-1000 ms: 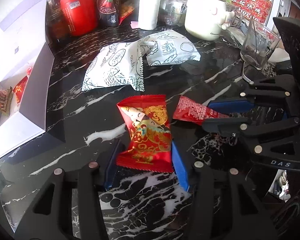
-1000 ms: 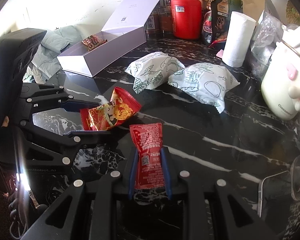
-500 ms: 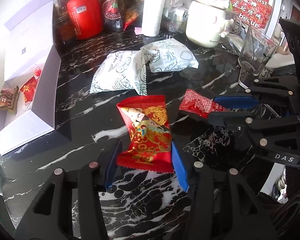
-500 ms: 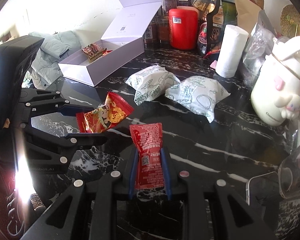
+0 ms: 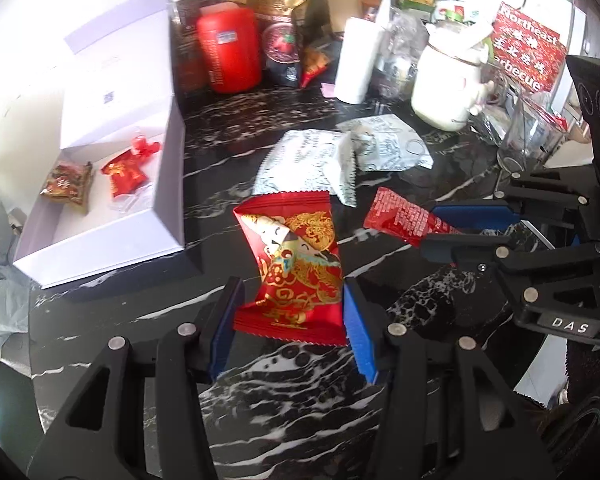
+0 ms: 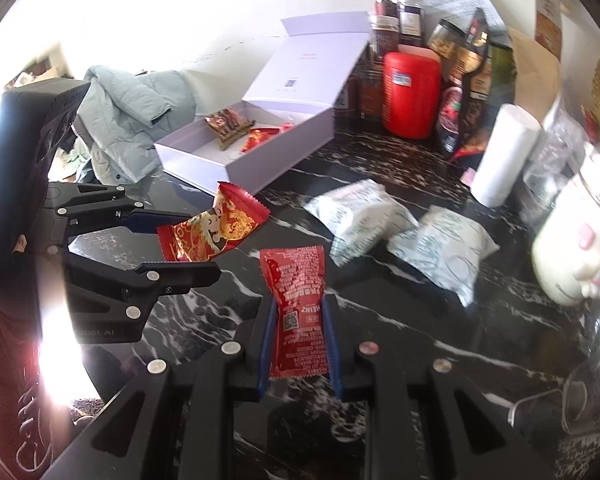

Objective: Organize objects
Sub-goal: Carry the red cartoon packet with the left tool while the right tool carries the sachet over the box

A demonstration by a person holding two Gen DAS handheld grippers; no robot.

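Observation:
My left gripper (image 5: 290,312) is shut on a red and gold snack packet (image 5: 294,264) and holds it above the black marble counter; it also shows in the right wrist view (image 6: 210,234). My right gripper (image 6: 300,344) is shut on a red ketchup sachet (image 6: 298,312), seen from the left wrist view too (image 5: 404,220). An open white box (image 5: 112,184) lies at the left with a brown packet (image 5: 66,184) and a red packet (image 5: 126,172) inside. Two white patterned packets (image 5: 312,160) lie on the counter beyond the grippers.
A red canister (image 5: 228,52), jars, snack bags, a white paper roll (image 5: 356,60), a white mug (image 5: 448,80) and a glass (image 5: 528,136) crowd the counter's back and right. A pale green jacket (image 6: 128,128) lies off the counter's left edge.
Both grippers have lifted with their packets and moved toward the white box, which now shows nearer and with its inside in view.

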